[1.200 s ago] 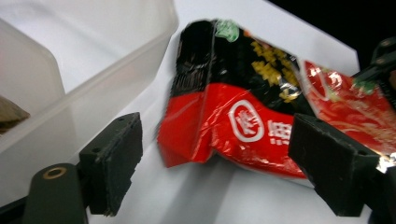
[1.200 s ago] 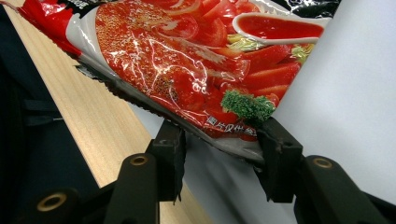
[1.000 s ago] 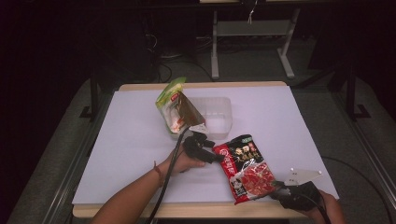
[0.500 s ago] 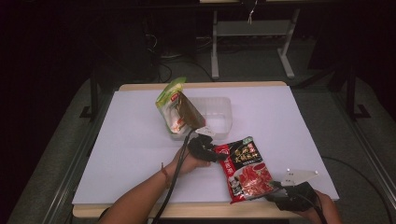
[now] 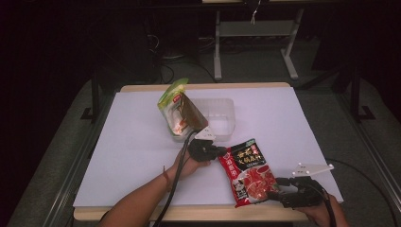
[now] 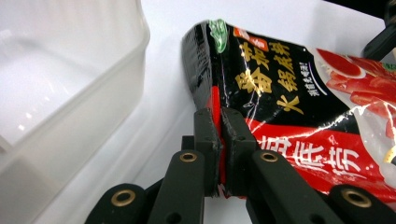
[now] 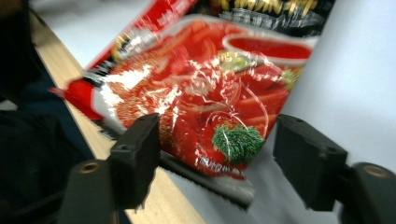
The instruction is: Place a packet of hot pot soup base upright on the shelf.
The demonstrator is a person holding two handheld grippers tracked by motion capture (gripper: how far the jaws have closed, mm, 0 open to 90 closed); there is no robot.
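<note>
A red and black food packet (image 5: pixel 248 172) lies flat on the white table near the front edge. My left gripper (image 5: pixel 222 152) reaches it from the left. Its jaws have just been closing and now pinch the packet's (image 6: pixel 280 93) upper left edge; in the left gripper view the left gripper (image 6: pixel 220 116) is shut on that folded edge. My right gripper (image 5: pixel 279 187) sits at the packet's lower right corner. Its jaws have just been opening, and in the right gripper view the right gripper (image 7: pixel 219 128) stands wide, with the packet's (image 7: pixel 210 84) lower end between the jaws but untouched.
A clear plastic container (image 5: pixel 222 111) stands just behind the left gripper, close on its left in the left gripper view (image 6: pixel 70 93). A green and brown pouch (image 5: pixel 178 111) leans upright in the container's left end. The table's wooden front edge (image 5: pixel 198 213) runs right under the packet's lower end.
The left jaws went from open to shut on the packet's upper edge. The right jaws opened and let go of the packet's lower corner. Both hands stayed nearly in place.
</note>
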